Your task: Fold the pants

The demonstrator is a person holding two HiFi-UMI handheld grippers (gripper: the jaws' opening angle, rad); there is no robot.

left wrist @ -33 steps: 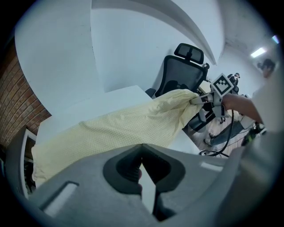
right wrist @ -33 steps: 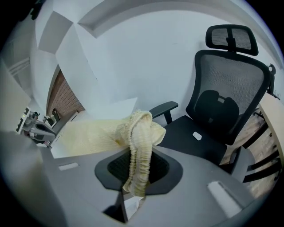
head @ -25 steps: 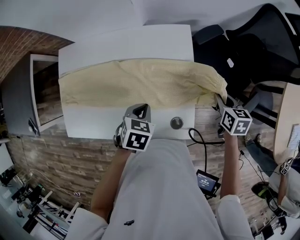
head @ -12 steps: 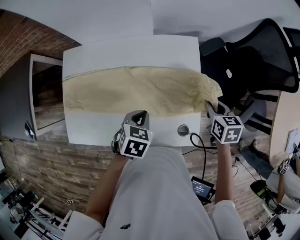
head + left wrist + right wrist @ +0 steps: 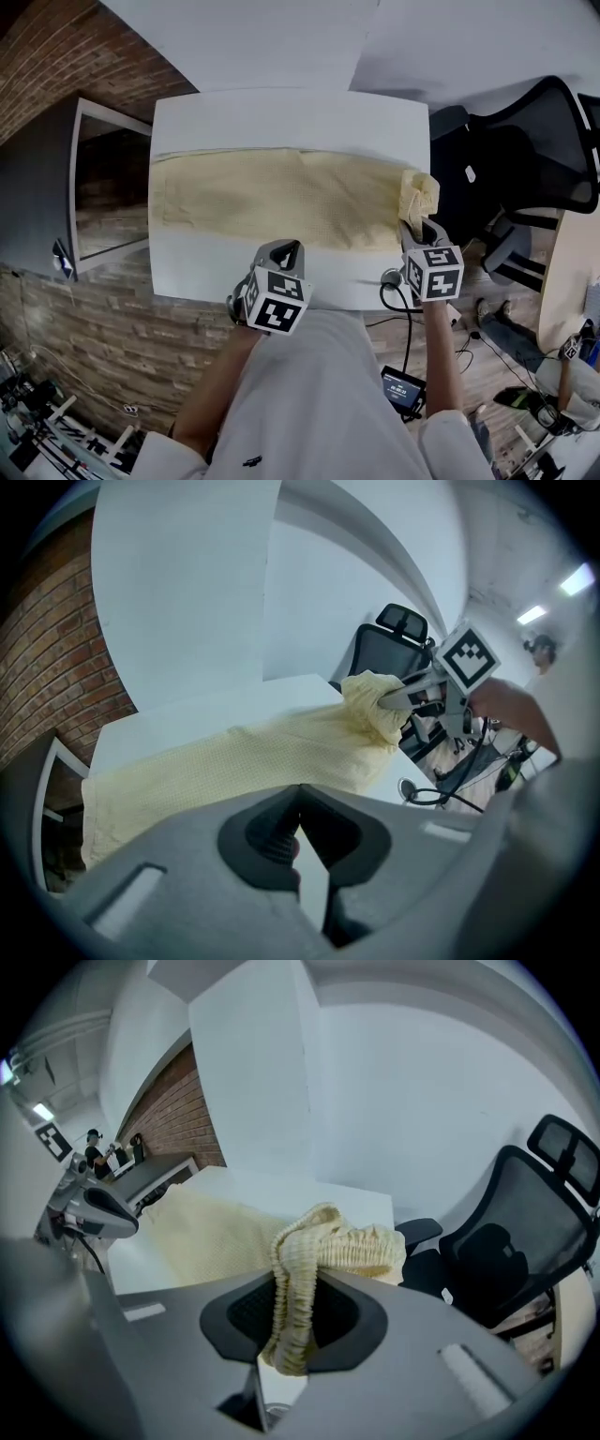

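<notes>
1. Head view, pants [image 5: 281, 197]: pale yellow, spread on the white table [image 5: 281, 117]. The long axis runs left to right. One end lies flat near the table's left edge, and the gathered waistband is at the right edge.
2. Right gripper [image 5: 413, 228]: at the table's right edge. Its fingers are clenched on the bunched elastic waistband [image 5: 292, 1288], which is raised off the table and hangs down between them.
3. Left gripper [image 5: 278, 247]: over the bare near strip of the table, just on the near side of the pants' middle. Its fingers are pressed together with nothing between them, clear of the cloth.
4. Governing relation: from the right fingers, the whole garment stretches away to the left along its long axis, with the free end well apart. A fold would likely mean carrying the waistband leftward over the cloth toward that end. The right hand already holds the end. The left hand is nearer the midpoint, where a crease would likely form.
5. Surroundings: a black office chair [image 5: 534, 141] stands right of the table, and a dark cable [image 5: 405, 302] hangs off the near right corner.
</notes>
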